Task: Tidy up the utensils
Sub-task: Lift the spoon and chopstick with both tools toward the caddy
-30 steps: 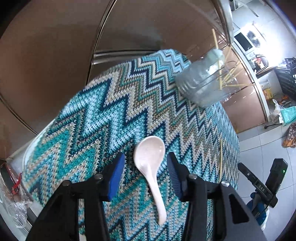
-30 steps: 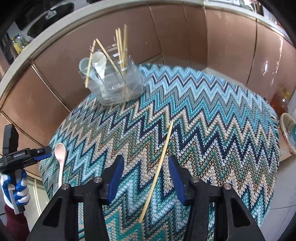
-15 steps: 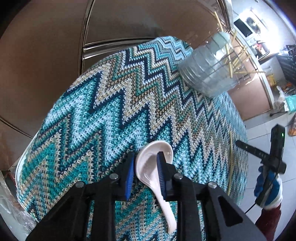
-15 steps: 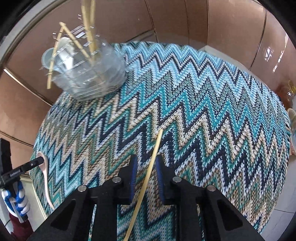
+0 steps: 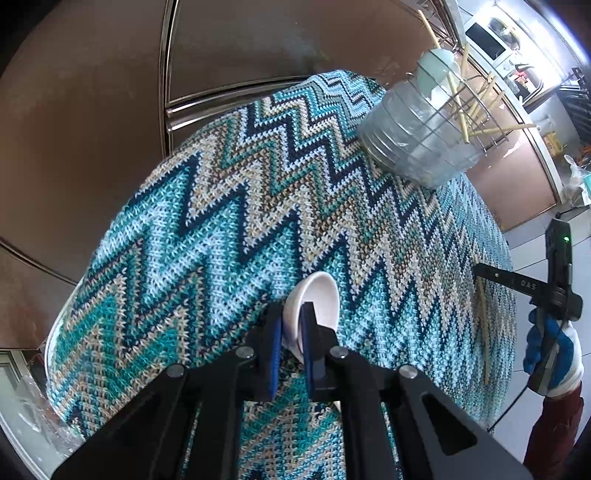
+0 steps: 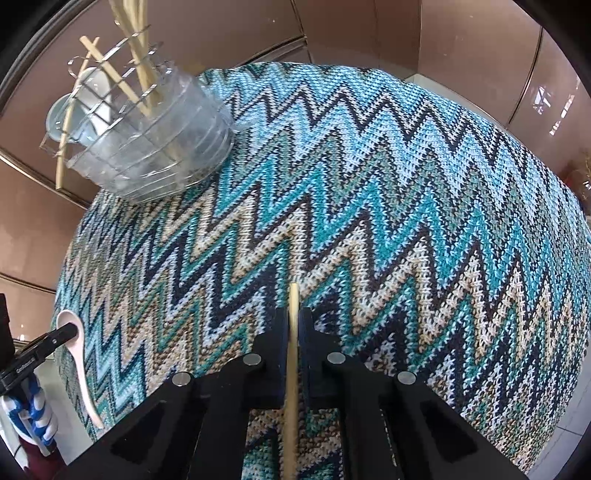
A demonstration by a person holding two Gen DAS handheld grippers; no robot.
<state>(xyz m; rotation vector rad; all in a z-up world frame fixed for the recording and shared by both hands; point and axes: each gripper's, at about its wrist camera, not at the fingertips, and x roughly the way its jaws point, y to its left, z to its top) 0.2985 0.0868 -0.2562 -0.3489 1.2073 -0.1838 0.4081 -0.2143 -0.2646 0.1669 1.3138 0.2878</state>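
Note:
My left gripper (image 5: 291, 325) is shut on the bowl of a white ceramic spoon (image 5: 319, 301), which also shows at the table's left edge in the right wrist view (image 6: 79, 354). My right gripper (image 6: 293, 326) is shut on a wooden chopstick (image 6: 293, 306) that runs back between the fingers; it also shows in the left wrist view (image 5: 484, 332). A clear plastic utensil holder (image 6: 155, 147) with several chopsticks and pale spoons stands at the far side of the table, also seen in the left wrist view (image 5: 424, 136).
The round table wears a blue, teal and beige zigzag knitted cloth (image 6: 369, 184). Brown glossy cabinet doors (image 5: 92, 110) curve behind it. The other gripper and a gloved hand (image 5: 554, 332) are at the right in the left wrist view. A microwave (image 5: 487, 33) stands far off.
Both grippers have closed from open: the left onto the spoon's bowl, the right onto the chopstick. Both moved in lower and closer to the cloth.

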